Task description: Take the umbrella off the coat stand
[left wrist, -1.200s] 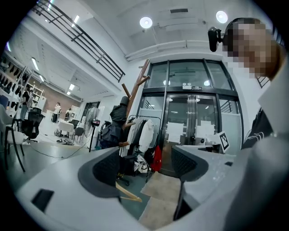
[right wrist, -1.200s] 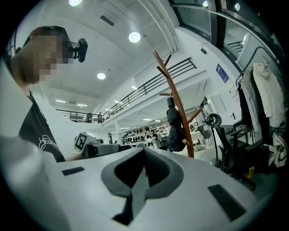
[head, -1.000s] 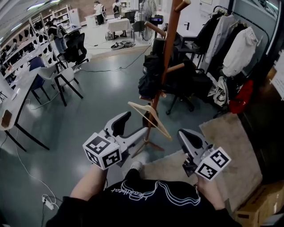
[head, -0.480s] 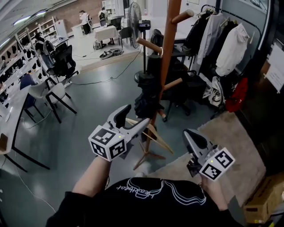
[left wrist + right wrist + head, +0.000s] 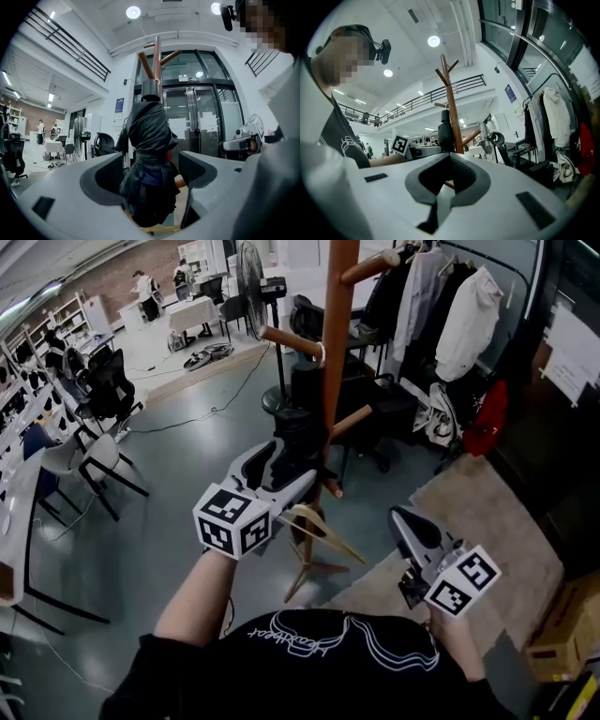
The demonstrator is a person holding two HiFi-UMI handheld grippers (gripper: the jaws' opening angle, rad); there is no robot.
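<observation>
Over grey office floor (image 5: 178, 418), beside coat stand (image 5: 336, 352): left tool (image 5: 286, 468) agape around black umbrella (image 5: 147, 140); right tool (image 5: 398, 517) closed, empty.

The umbrella (image 5: 147, 168) is black and folded, its fabric bunched and cinched by a strap at the middle. It hangs upright with a grey cylindrical cap at its top, close against the coat stand (image 5: 337, 343). It sits between the parted jaws of the left hand-held gripper (image 5: 286, 472), filling most of the gap; whether the pads touch the fabric cannot be told. The coat stand is a brown wooden pole with angled pegs, rising straight above and just beyond that hand-held gripper. Its splayed feet stand on the floor below the hand-held gripper.
</observation>
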